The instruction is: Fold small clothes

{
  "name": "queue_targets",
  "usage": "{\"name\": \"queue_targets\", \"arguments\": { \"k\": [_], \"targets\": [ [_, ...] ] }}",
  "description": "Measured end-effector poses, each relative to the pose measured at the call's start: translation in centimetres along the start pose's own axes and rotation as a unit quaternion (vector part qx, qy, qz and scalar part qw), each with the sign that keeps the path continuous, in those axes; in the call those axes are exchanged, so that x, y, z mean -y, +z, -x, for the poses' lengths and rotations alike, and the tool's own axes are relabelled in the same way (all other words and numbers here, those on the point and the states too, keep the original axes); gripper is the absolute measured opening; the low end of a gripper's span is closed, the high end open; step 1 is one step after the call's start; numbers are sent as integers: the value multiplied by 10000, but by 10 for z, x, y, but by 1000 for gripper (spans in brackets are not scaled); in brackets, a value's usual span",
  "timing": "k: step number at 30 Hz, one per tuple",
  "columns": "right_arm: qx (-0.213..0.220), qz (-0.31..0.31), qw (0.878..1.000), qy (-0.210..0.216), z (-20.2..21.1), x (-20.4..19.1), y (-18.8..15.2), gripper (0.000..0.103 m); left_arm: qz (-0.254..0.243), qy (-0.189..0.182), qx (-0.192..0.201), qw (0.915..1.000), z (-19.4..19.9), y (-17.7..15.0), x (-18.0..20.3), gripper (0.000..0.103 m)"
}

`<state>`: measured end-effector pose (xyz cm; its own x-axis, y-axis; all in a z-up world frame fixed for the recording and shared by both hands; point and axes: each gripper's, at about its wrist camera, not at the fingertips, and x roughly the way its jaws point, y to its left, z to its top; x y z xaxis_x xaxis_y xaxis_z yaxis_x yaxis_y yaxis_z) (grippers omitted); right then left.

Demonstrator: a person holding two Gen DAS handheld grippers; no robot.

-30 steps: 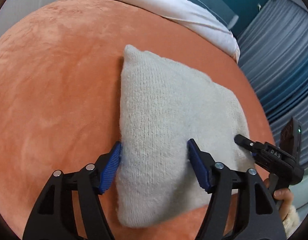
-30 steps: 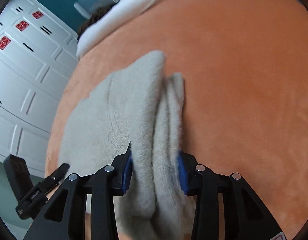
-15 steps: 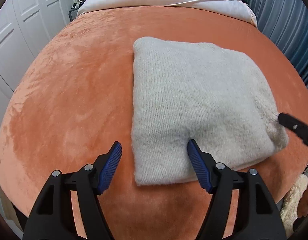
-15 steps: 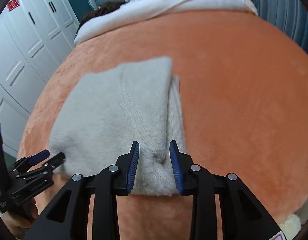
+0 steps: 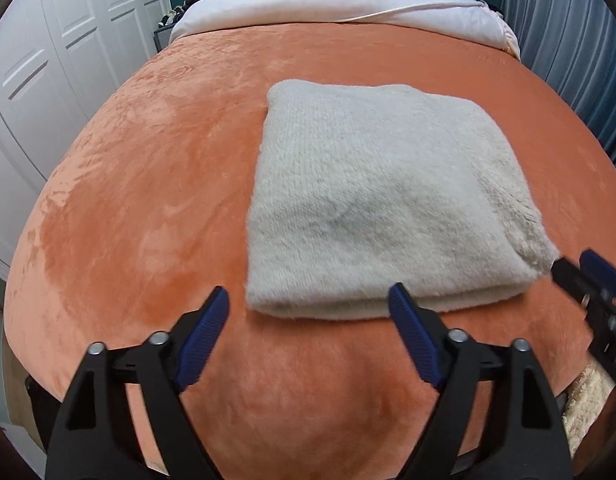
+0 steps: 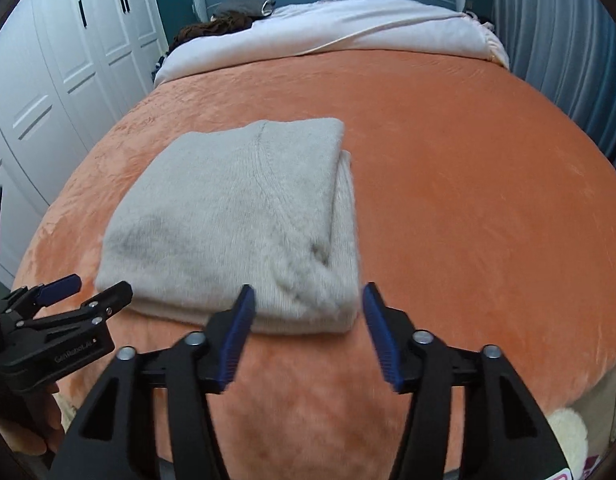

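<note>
A cream knitted sweater lies folded into a flat rectangle on the orange bed cover. It also shows in the right wrist view. My left gripper is open and empty, just in front of the sweater's near edge, apart from it. My right gripper is open and empty, in front of the sweater's near right corner. The left gripper also shows at the left of the right wrist view, and the right gripper at the right edge of the left wrist view.
A white duvet and dark clothes lie at the head of the bed. White wardrobe doors stand at the left and blue curtains at the right. A fluffy cream rug lies below the bed's near edge.
Both grippers have pulled back from the sweater toward the near edge of the bed. The right gripper, which was closed around the folded edge, has opened and let it go.
</note>
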<state>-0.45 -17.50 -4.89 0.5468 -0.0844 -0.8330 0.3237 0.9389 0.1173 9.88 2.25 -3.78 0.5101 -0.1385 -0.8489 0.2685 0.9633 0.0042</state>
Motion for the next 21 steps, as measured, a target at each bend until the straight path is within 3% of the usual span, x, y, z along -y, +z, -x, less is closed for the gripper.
{"name": "queue_targets", "arguments": {
  "k": [2, 7, 11, 16, 21],
  "targets": [
    [92, -55, 9997, -200, -1, 1, -16, 72, 30, 59, 140, 9999, 4, -13, 6, 91],
    [220, 39, 9980, -583, -10, -3, -42, 76, -139, 246, 270, 9992, 1, -44, 22, 93],
    [266, -148, 9983, -500, -15, 2, -57, 79, -102, 268, 384, 9989, -7, -60, 24, 93],
    [7, -238, 9992, -329, -40, 5, -73, 81, -112, 338, 478, 9982, -25, -79, 20, 95],
    [231, 211, 9986, -433, -51, -8, -86, 94, -5, 394, 765, 9963, -27, -87, 20, 98]
  ]
}}
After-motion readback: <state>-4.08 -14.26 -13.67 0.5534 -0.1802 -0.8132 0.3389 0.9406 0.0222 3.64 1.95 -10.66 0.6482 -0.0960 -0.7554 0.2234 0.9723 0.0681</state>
